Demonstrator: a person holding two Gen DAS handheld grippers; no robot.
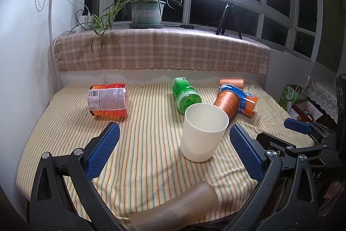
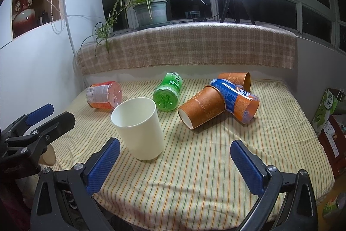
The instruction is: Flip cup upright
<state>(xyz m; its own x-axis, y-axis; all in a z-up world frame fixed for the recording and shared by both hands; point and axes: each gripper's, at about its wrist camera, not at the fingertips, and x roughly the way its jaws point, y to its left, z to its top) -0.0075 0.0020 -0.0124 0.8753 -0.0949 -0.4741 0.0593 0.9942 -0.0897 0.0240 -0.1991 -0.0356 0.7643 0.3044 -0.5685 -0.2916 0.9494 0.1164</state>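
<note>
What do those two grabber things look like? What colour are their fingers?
Each gripper, left gripper and right gripper, has black plastic arms shaped like clamps with silver bolts. Their fingers wear bright blue pads with a bumpy, dotted texture. No cables or sleeves show.

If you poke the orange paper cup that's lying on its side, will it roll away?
Probably a little. The orange paper cup lies on its round side, so a nudge would likely roll it, curving since it tapers. The blue and orange can touching it may block it. It looks thin and light, so it might squash if squeezed hard.
</note>
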